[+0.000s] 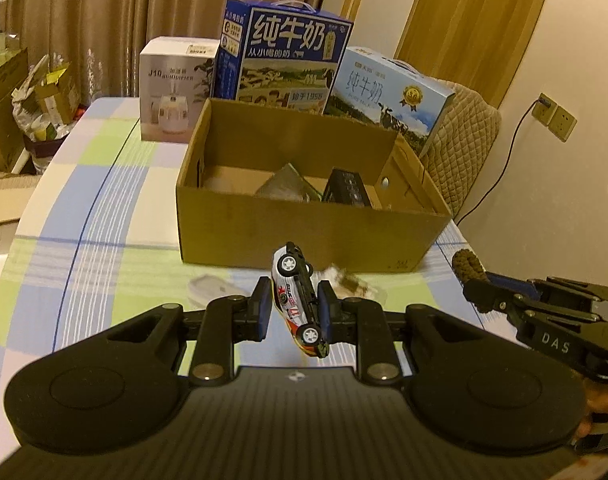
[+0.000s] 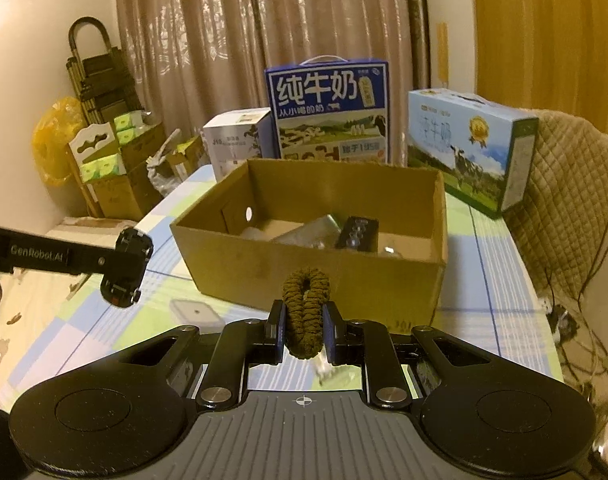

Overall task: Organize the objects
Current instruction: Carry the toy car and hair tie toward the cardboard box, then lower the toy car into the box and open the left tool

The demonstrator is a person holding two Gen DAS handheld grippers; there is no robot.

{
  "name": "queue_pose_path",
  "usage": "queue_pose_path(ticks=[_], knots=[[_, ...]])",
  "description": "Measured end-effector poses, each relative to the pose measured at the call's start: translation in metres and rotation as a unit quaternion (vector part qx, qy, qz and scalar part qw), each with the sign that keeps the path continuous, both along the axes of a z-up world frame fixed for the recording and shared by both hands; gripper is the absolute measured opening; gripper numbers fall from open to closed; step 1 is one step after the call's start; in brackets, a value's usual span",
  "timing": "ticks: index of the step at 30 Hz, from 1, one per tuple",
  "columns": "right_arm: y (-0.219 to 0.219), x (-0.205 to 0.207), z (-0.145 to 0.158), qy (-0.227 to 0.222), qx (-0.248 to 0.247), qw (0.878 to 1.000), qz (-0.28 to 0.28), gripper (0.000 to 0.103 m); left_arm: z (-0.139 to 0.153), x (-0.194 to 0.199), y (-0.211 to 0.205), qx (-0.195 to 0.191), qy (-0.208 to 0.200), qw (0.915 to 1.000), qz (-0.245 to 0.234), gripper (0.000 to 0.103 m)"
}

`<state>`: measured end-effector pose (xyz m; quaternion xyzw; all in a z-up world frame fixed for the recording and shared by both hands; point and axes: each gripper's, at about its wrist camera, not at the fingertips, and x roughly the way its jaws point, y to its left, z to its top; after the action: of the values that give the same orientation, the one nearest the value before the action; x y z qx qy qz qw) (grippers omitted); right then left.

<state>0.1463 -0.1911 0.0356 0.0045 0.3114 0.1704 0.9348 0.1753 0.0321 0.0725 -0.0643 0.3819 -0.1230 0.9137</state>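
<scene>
Left claw (image 1: 295,307) grips toy car (image 1: 300,300); only right-wrist view shows right claw (image 2: 303,326) clenching scrunchie (image 2: 306,312).

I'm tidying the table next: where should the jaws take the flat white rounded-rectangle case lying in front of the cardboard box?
Grip the flat white case across its two long edges, coming straight down from above: it lies flat and low on the checked tablecloth, offering no upright sides.
</scene>
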Motion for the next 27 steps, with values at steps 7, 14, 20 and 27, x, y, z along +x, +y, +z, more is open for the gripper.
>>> queue_pose_path(ticks=[7, 14, 20, 27], knots=[[0.004, 0.034, 0.013, -0.008, -0.001, 1.000, 0.011, 0.016, 0.014, 0.040, 0.000, 0.013, -0.011, 0.9998, -0.012, 0.019], [0.006, 0.073, 0.022, -0.013, -0.002, 1.000, 0.016, 0.016, 0.022, 0.076, 0.002, 0.022, -0.017, 0.9995, -0.018, 0.019], [0.012, 0.105, 0.023, -0.010, 0.002, 1.000, 0.016, 0.016, 0.022, 0.108, 0.006, 0.025, -0.013, 0.9994, -0.019, 0.020], [0.014, 0.137, 0.020, -0.003, 0.008, 1.000, 0.010, 0.016, 0.019, 0.143, 0.005, 0.033, -0.012, 0.9992, -0.020, 0.020]])
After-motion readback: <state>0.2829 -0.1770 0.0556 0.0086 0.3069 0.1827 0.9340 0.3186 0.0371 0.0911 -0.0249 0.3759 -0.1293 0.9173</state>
